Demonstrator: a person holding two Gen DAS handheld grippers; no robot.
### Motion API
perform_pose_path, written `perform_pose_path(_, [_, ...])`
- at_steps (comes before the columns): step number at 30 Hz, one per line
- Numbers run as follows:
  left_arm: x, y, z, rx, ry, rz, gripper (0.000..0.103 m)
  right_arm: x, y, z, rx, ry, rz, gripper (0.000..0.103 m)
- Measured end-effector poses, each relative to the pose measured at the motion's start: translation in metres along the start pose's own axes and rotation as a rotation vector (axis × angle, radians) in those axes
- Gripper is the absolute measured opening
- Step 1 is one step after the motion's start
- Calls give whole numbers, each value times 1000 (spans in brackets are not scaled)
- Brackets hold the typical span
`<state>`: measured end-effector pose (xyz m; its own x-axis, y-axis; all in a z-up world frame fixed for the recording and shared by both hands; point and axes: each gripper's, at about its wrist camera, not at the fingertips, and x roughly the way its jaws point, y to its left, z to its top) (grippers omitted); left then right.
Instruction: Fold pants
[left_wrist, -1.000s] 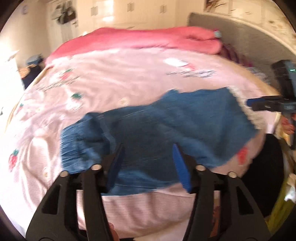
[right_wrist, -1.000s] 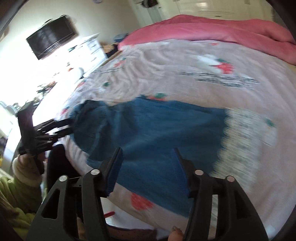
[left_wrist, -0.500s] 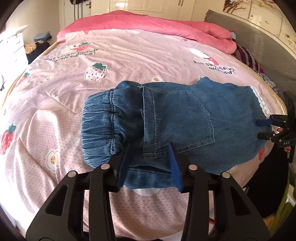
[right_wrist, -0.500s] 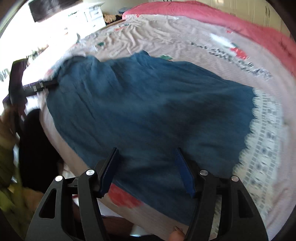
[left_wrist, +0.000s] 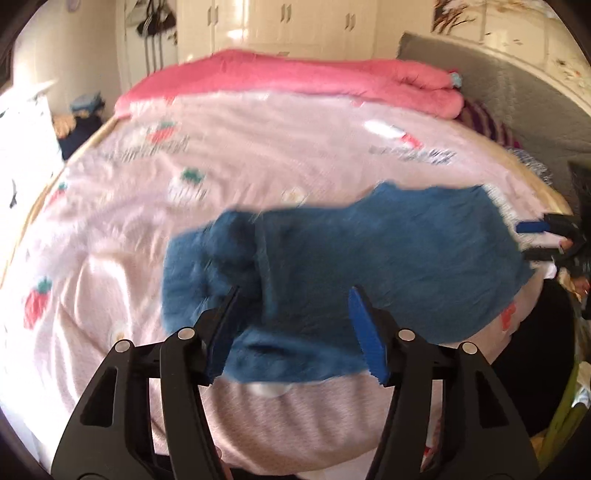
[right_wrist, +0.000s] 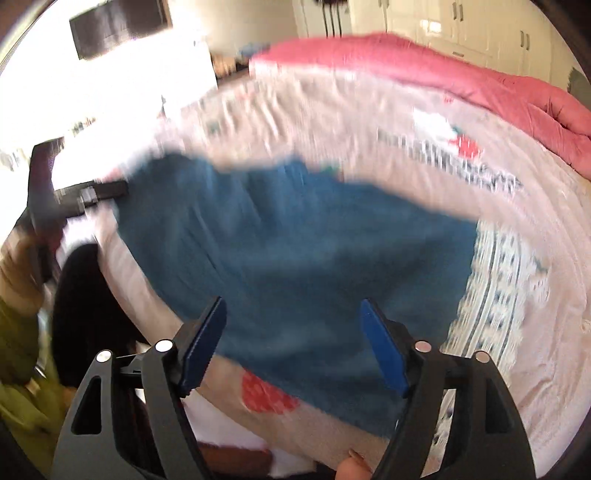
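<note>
Your left gripper (left_wrist: 293, 325) and right gripper (right_wrist: 291, 341) both hover with fingers spread, pinching nothing. Just beyond them the denim pants (left_wrist: 369, 269) lie flat across the near edge of the bed (left_wrist: 258, 177), apparently folded lengthwise; crosswise folds look still undone.

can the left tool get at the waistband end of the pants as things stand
Probably yes. The left tool is open just above the pants near the bunched waistband, with nothing between them, though the picture is blurred.
</note>
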<state>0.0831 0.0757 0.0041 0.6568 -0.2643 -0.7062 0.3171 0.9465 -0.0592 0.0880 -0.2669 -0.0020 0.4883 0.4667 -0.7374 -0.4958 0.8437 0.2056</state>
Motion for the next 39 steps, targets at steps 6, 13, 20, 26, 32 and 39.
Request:
perform_pose_path(6, [14, -48, 27, 82, -22, -50, 62, 37, -14, 71, 92, 18, 77, 77])
perform_pose_path(13, [66, -86, 18, 189, 41, -1, 66, 117, -19, 139, 93, 185, 104, 76])
perform_pose_path(20, [86, -60, -3, 123, 120, 1, 66, 175, -24, 149, 85, 361, 101, 50])
perform_pose_path(26, [83, -55, -6, 107, 111, -20, 66, 187, -6, 150, 25, 364, 70, 5])
perform_pose_path(32, [86, -48, -7, 79, 118, -44, 66, 192, -23, 163, 89, 280, 7, 1])
perform_pose_path(39, [89, -45, -9, 65, 122, -60, 66, 176, -38, 162, 124, 206, 18, 1])
